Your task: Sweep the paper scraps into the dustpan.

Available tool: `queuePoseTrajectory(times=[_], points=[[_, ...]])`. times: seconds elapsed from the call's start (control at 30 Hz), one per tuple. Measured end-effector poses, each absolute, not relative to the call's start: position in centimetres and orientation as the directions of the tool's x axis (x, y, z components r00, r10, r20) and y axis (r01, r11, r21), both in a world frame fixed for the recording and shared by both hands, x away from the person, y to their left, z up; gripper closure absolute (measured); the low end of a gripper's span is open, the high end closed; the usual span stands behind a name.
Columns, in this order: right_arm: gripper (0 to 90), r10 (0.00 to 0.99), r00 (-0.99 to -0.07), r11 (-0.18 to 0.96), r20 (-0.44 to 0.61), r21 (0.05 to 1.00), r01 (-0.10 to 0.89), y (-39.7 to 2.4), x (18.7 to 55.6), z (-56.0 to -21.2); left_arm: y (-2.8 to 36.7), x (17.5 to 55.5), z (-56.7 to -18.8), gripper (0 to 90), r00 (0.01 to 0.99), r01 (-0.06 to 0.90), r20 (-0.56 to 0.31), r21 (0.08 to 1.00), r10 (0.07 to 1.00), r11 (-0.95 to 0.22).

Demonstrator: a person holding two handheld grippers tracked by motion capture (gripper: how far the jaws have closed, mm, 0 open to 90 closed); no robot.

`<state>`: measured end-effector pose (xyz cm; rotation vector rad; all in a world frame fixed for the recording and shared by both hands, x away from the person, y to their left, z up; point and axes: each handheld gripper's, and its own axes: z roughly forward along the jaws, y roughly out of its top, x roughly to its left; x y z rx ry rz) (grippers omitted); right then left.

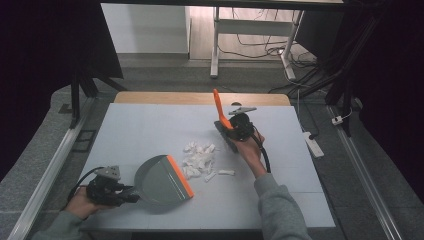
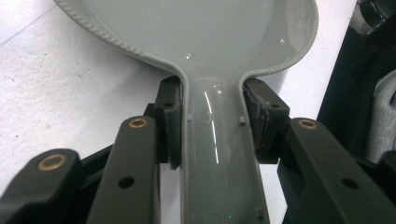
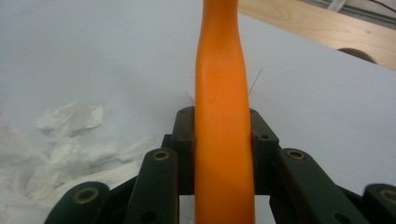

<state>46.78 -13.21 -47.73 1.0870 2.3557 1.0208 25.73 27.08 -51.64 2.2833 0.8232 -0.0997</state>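
In the high view, a pale grey-white table was seen with a strip of bare wood along its far edge, standing on grey carpet. Beyond it, a white desk frame and a tangle of cables lay on the floor, and a white power strip lay to the table's right; dark curtains closed off both sides. A heap of white paper scraps lay near the table's middle. A grey dustpan with an orange lip was set flat just beside the scraps on the near left, its handle clamped by the left gripper, which was held in the left hand. Just beyond the scraps on the right, the right gripper, held in the right hand, was closed on an orange brush handle that stood nearly upright.

In the left gripper view, the two black jaws were pressed against either side of the dustpan handle where it widened into the pan, over the pale table.

In the right gripper view, the jaws were closed on the brush handle, which ran straight up the middle. The paper scraps lay at the left on the table, and the wooden strip crossed the upper right corner.

No readable writing or brand mark was made out in any view.
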Motion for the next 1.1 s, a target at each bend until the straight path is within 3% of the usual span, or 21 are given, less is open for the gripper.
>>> queuePoseTrajectory(times=[0.37,0.93,1.1], points=[[70.2,0.662,-0.740,0.599,-0.118,0.677,0.428,-8.6,45.0,-48.3,26.4,26.1,-51.7,61.0,0.796,0.585,-0.286,0.589,0.533,-0.558],[70.2,0.449,-0.892,0.666,-0.045,0.682,0.301,-2.4,38.7,-48.1,25.6,26.3,-51.7,60.9,0.787,0.595,-0.291,0.590,0.544,-0.546],[70.2,0.442,-0.896,0.641,-0.050,0.716,0.277,-2.3,38.0,-47.2,25.6,26.3,-51.7,60.9,0.785,0.598,-0.295,0.589,0.544,-0.544]])
